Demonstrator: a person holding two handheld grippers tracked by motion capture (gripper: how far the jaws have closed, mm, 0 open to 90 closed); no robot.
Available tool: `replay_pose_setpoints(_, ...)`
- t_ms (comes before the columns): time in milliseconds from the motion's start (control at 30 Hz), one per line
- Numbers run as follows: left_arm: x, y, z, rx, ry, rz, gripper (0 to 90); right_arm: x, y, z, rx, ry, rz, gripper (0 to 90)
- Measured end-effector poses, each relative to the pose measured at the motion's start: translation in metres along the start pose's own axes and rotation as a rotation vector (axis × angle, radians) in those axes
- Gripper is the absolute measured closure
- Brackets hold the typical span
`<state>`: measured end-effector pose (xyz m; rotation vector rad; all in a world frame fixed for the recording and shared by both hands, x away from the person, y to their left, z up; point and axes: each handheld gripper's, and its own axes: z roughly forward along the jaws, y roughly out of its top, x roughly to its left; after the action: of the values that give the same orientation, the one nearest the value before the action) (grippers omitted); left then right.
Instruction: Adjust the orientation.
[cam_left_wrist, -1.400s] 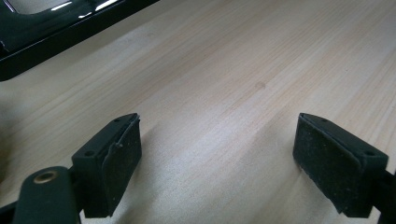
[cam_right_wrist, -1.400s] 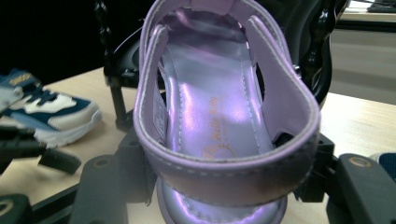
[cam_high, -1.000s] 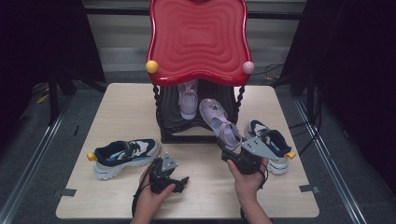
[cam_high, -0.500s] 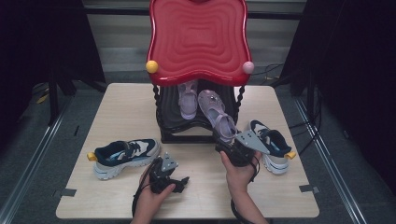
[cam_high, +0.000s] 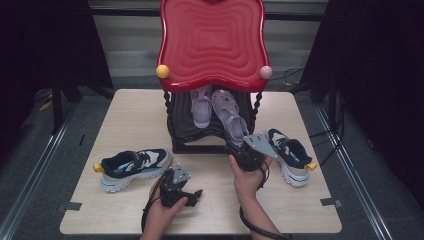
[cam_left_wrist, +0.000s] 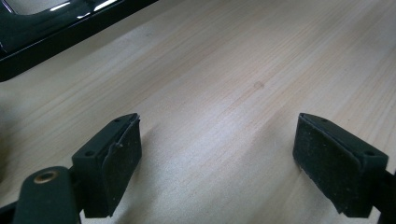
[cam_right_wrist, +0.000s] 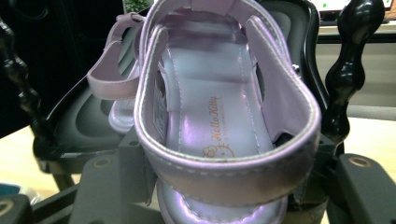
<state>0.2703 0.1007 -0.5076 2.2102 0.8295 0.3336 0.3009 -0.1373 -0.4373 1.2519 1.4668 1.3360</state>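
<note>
sandal (cam_right_wrist: 219, 116): I see shiny lilac leather-look, stitched
table (cam_left_wrist: 243, 70): pale matt wood grain
rack (cam_high: 212, 40): glossy red plastic

The high camera looks down from the near edge toward twelve o'clock over the counter (cam_high: 130, 115); each gripper camera rides close, one skimming that same counter.

Left of my left tool, a navy and white sneaker (cam_high: 131, 167) lies on its sole on the worktop (cam_high: 130, 115), toe toward the tool. Its mate, a second sneaker (cam_high: 290, 155), sits just right of my right tool. Beyond both tools rises a black rack (cam_high: 176, 125) with twisted posts, and on its shelf a lilac sandal (cam_high: 201, 106) rests. A wavy red top (cam_high: 212, 40) caps it, with a yellow knob (cam_high: 162, 71) and a pink knob (cam_high: 266, 72) at its near corners.
</note>
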Motion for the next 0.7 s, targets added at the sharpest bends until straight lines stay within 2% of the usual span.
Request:
replay_pose_setpoints(233, 0.0, 0.0, 0.0, 0.0, -0.002, 0.001, 15.3, -0.002, 0.002, 0.012, 0.001, -0.017, 0.035, 37.2)
replay_pose_setpoints(300, 0.0, 0.0, 0.0, 0.0, -0.001, 0.001, 15.3, -0.001, 0.003, 0.015, -0.001, -0.029, 0.03, 37.2)
replay_pose_setpoints(433, 0.0, 0.0, 0.0, 0.0, -0.001, 0.002, 15.3, 0.001, 0.003, 0.021, -0.001, -0.057, 0.054, 37.2)
replay_pose_setpoints(700, -0.001, 0.0, 0.0, 0.002, -0.002, 0.009, 15.6, 0.004, 0.003, 0.03, -0.005, -0.094, 0.042, 37.2)
